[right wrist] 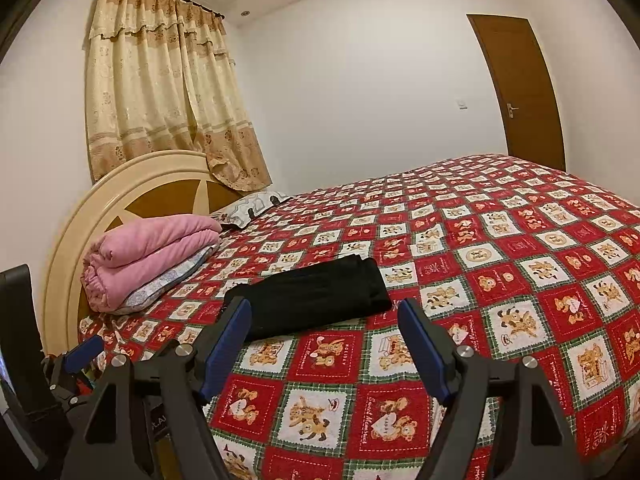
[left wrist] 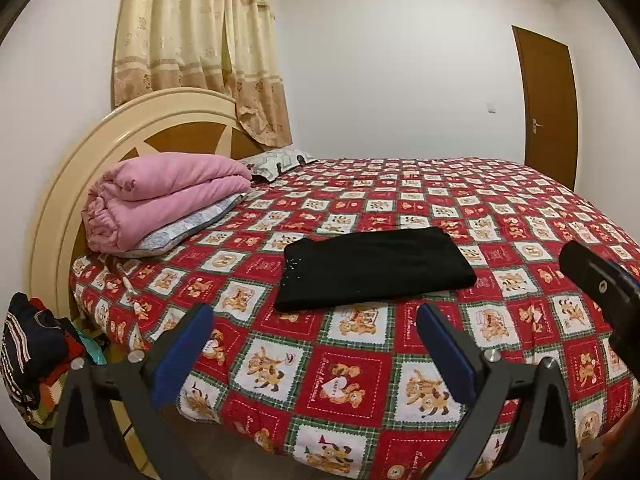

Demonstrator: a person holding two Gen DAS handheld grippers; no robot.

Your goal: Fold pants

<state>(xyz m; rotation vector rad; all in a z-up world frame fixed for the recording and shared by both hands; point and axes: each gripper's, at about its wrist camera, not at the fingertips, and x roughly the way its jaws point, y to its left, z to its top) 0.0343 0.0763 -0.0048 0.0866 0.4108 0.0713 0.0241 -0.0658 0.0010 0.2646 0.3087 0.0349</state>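
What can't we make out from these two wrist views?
- Underside and inner layers of the folded black pants: hidden by their own top layer, both views.
- Clothes pile beside the bed: cut off by the left wrist view's edge.
- Lettering on the quilt: too small.

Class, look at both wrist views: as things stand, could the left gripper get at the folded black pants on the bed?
Probably yes. The left gripper is open and empty, pointing at the black pants, which lie flat on the bedspread with only bare quilt between. Nothing blocks the way.
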